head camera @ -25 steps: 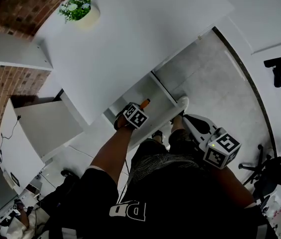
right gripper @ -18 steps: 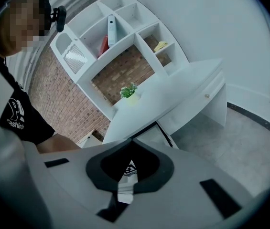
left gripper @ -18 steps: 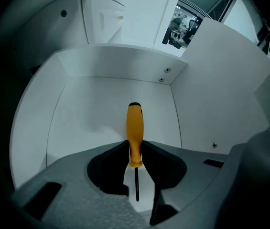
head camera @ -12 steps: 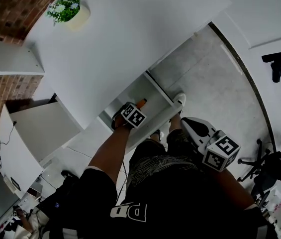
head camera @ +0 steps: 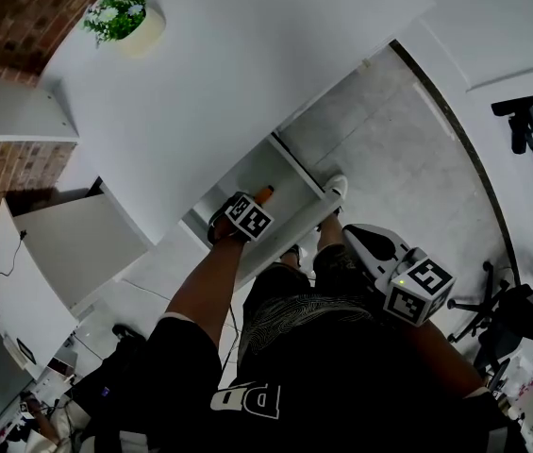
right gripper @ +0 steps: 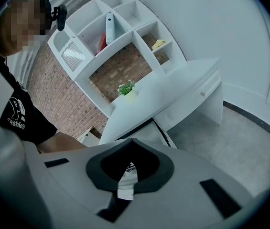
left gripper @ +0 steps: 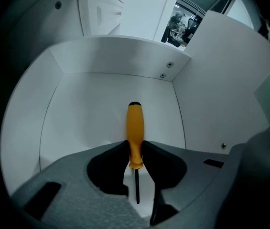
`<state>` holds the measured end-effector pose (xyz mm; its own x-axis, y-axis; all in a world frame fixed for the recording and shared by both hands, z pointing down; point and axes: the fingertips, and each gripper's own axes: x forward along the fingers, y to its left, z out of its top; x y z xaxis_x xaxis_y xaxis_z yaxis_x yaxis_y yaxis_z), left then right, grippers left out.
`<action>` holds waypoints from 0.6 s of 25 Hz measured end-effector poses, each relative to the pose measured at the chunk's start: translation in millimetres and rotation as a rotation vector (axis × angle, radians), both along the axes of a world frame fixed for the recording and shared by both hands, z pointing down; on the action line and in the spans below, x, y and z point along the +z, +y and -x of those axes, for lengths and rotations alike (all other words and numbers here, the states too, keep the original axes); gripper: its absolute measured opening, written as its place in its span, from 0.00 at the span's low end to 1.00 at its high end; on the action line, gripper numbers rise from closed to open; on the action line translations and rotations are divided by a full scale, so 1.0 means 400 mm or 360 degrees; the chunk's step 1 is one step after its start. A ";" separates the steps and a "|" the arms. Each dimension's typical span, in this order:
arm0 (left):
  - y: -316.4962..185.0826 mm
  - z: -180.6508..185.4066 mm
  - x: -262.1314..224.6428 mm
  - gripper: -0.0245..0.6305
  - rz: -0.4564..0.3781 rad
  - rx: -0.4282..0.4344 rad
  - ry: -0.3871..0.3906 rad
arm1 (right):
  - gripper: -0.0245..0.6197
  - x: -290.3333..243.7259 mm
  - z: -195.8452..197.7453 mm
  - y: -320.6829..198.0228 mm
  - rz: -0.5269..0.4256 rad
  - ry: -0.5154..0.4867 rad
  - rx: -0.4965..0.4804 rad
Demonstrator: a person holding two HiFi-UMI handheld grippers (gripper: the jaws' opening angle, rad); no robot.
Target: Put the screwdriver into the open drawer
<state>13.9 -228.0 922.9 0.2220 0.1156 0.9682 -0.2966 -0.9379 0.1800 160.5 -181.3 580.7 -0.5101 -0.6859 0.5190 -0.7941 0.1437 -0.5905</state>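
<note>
Screwdriver [left gripper: 135, 128]: orange handle, dark shaft, clamped in the left gripper [left gripper: 135, 148], pads closed on the lower end of the handle just above the shaft. In the left gripper view the handle end points to 12 o'clock and the shaft to 6 o'clock. It sits inside the open drawer [left gripper: 91, 104], over the bare white floor and about midway between the sides. Whether the handle end touches the floor, cannot tell. Judgement: the step in hand is set-down and release. To do it well, lower until the handle lies on the floor, keeping short of the back wall [left gripper: 115, 56] at 12 o'clock. Then ease the jaws apart slowly so the round handle does not roll, and lift straight up so neither pad catches the shaft. Right gripper [right gripper: 127, 175]: at 4 o'clock from the drawer in the head view, well apart from it. Jaws a narrow slit apart, nothing between them; idle, not needed for this step.
</note>
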 end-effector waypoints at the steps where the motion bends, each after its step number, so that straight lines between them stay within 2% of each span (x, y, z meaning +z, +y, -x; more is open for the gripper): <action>1: 0.001 -0.001 -0.001 0.19 0.0007 -0.0001 0.0004 | 0.05 -0.002 0.001 0.001 -0.0002 0.0003 -0.0002; 3: 0.004 0.000 -0.005 0.20 0.0022 -0.0002 0.0004 | 0.05 -0.009 0.007 0.001 -0.0013 0.0009 -0.0011; 4: 0.006 0.002 -0.009 0.26 0.0027 -0.0006 0.0000 | 0.05 -0.015 0.011 0.001 -0.0022 0.0011 -0.0017; 8: 0.003 0.017 -0.040 0.26 0.0017 -0.0048 0.0006 | 0.05 -0.038 0.035 -0.002 -0.0070 0.0018 -0.0042; 15: 0.009 0.031 -0.178 0.26 -0.0057 -0.0074 0.0156 | 0.05 -0.101 0.089 0.008 -0.0167 0.0031 -0.0067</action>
<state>1.4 -224.5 851.8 0.3201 0.0687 0.9449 -0.3226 -0.9298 0.1769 124.9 -178.0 540.1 -0.5303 -0.7151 0.4554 -0.7972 0.2376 -0.5550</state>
